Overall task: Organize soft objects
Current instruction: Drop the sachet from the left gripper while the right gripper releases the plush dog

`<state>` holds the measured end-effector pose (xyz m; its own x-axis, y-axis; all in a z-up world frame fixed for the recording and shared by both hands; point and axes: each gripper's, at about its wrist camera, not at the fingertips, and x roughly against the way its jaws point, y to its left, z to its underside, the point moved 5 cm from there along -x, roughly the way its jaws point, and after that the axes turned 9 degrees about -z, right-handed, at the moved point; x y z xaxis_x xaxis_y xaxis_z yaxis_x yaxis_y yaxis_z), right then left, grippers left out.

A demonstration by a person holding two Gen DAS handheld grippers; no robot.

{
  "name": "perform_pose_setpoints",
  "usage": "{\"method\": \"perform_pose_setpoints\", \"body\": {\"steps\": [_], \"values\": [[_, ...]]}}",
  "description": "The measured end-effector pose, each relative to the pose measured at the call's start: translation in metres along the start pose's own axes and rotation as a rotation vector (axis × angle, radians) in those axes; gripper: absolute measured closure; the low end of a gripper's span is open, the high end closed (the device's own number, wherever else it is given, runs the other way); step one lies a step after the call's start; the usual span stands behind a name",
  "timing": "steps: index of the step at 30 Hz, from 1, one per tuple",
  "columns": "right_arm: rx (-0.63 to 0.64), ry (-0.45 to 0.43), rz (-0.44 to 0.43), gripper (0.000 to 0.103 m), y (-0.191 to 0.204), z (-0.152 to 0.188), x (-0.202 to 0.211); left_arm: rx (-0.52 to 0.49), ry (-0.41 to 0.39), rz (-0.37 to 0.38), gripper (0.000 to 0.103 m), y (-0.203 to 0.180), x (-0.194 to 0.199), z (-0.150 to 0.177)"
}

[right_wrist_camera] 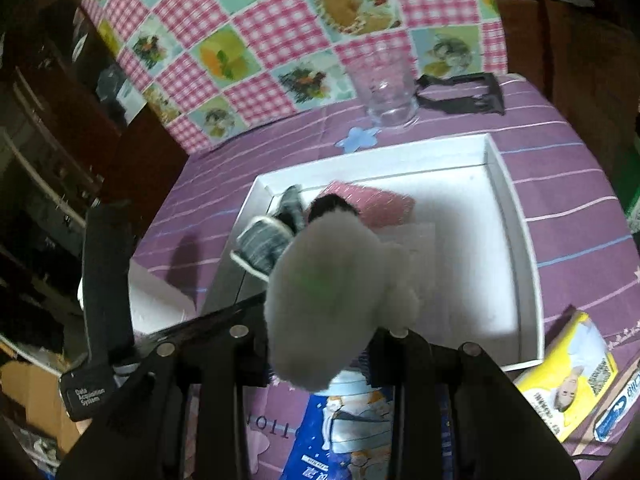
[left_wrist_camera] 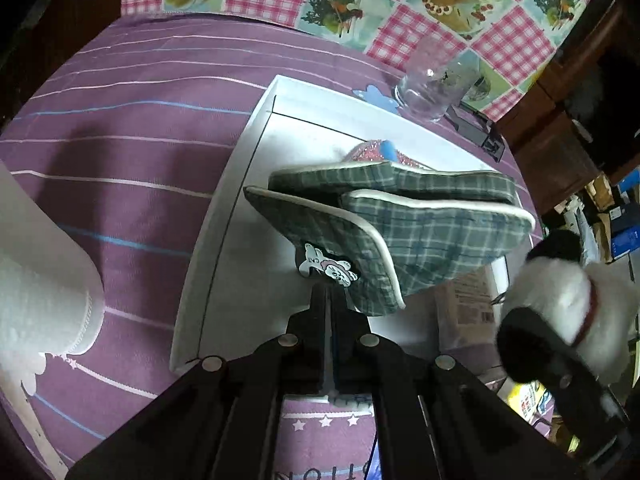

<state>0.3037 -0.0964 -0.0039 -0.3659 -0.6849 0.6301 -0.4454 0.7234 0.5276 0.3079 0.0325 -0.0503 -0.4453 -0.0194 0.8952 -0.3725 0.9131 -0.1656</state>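
Left tongs (left_wrist_camera: 329, 280) pinch plaid pouch (left_wrist_camera: 400, 232); right tongs (right_wrist_camera: 320, 344) clamp plush toy (right_wrist_camera: 332, 292); handle reads "Data Acquisition System" (right_wrist_camera: 90, 396).

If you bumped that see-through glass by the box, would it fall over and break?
The clear glass stands upright on the purple striped cloth, and it looks taller than wide, so a sideways bump would probably tip it. Being round, it might then roll. It looks like real glass, so it is likely hard, slippery and breakable, unlike the fluffy white plush toy nearby.
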Motion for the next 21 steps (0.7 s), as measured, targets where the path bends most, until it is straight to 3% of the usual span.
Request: {"method": "perform_pose_setpoints", "body": {"steps": [2,4,6,7,10,13,17,21], "values": [[0.013,0.034,0.029,0.07,0.0,0.003,-0.007,-0.016,0.003,-0.01,0.097,0.0,0.0,0.001],[0.011,0.061,0.072,0.07,-0.005,0.006,-0.013,-0.03,-0.001,-0.034,0.077,0.0,0.001,0.0],[-0.015,0.085,0.086,0.07,-0.013,0.009,-0.019,-0.029,-0.028,-0.026,0.046,0.002,0.007,-0.002],[-0.039,0.092,0.081,0.07,-0.017,0.01,-0.021,-0.025,-0.042,-0.03,0.043,0.003,0.009,-0.004],[-0.087,0.08,0.054,0.07,-0.023,0.008,-0.018,-0.035,-0.069,-0.025,0.04,0.002,0.018,-0.007],[-0.11,0.047,0.101,0.07,-0.03,0.005,-0.013,-0.052,-0.095,-0.016,0.036,-0.001,0.028,-0.008],[-0.176,0.017,0.095,0.071,-0.044,0.002,-0.007,-0.099,-0.146,-0.07,0.032,-0.005,0.038,-0.008],[-0.226,-0.02,0.194,0.071,-0.065,-0.001,0.001,-0.122,-0.166,-0.072,0.032,-0.008,0.044,-0.009]]}}
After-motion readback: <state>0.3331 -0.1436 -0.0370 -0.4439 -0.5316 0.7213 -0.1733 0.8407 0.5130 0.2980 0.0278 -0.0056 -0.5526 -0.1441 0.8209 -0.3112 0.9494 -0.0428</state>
